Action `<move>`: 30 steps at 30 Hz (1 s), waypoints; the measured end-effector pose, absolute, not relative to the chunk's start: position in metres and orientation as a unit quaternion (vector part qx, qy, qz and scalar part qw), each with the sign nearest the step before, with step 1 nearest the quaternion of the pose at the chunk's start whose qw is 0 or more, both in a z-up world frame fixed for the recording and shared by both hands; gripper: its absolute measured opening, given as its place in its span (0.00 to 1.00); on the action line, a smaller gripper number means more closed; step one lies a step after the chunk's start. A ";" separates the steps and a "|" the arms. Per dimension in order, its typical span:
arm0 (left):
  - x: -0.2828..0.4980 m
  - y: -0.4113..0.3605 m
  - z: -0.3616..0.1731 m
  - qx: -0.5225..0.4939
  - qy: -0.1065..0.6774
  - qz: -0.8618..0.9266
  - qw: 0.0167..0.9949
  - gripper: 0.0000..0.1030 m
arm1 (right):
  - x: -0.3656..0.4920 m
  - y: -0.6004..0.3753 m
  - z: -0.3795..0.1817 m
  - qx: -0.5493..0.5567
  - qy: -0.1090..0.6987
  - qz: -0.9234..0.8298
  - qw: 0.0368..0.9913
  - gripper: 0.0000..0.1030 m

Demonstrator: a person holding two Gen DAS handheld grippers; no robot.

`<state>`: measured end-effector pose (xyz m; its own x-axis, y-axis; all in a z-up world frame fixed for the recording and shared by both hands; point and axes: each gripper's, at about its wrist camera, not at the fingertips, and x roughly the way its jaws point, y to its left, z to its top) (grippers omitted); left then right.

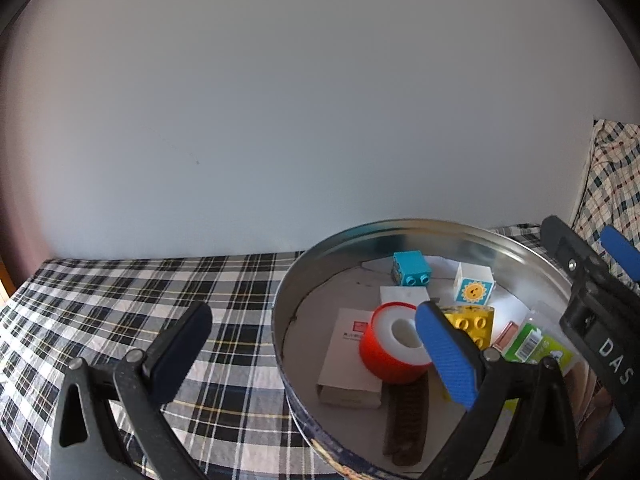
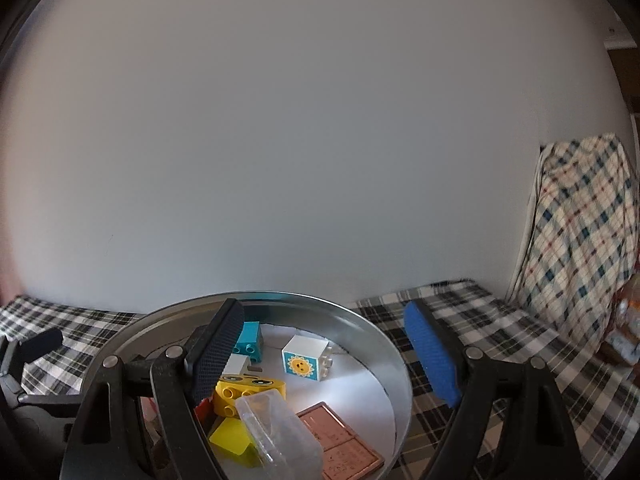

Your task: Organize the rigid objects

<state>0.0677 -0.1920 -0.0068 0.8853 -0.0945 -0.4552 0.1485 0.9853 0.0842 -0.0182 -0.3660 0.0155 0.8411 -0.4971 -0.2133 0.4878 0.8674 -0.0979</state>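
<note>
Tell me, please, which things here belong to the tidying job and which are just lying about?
Job: round tin, teal brick, sun block, yellow brick, red tape roll, white box.
Lying about: plaid cloth, checked pillow.

A round metal tin [image 1: 460,228] is holding a red tape roll [image 1: 384,360], teal [image 1: 412,267], yellow [image 1: 476,322] and sun-printed [image 1: 474,284] blocks lying tumbled.

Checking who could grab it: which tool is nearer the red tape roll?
Left. The left tool has one finger over the red tape roll; the right tool straddles the tin's far side.
</note>
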 end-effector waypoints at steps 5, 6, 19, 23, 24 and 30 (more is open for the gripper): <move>0.059 -0.192 -0.005 0.063 0.221 -0.067 0.971 1.00 | -0.031 -0.368 0.018 -0.001 0.099 -0.256 0.962 0.82; 0.058 -0.192 -0.004 0.065 0.220 -0.068 0.971 1.00 | -0.033 -0.368 0.019 0.001 0.095 -0.257 0.962 0.82; 0.035 -0.182 0.000 0.057 0.201 -0.073 0.975 1.00 | -0.071 -0.365 0.025 0.007 0.048 -0.286 0.957 0.82; 0.027 -0.180 0.000 0.058 0.199 -0.073 0.976 1.00 | -0.080 -0.358 0.026 0.002 0.034 -0.291 0.956 0.82; 0.025 -0.180 0.000 0.059 0.195 -0.073 0.976 1.00 | -0.082 -0.356 0.026 0.001 0.031 -0.290 0.957 0.82; 0.012 -0.182 0.004 0.066 0.167 -0.083 0.980 1.00 | -0.093 -0.347 0.028 -0.003 0.017 -0.288 0.958 0.86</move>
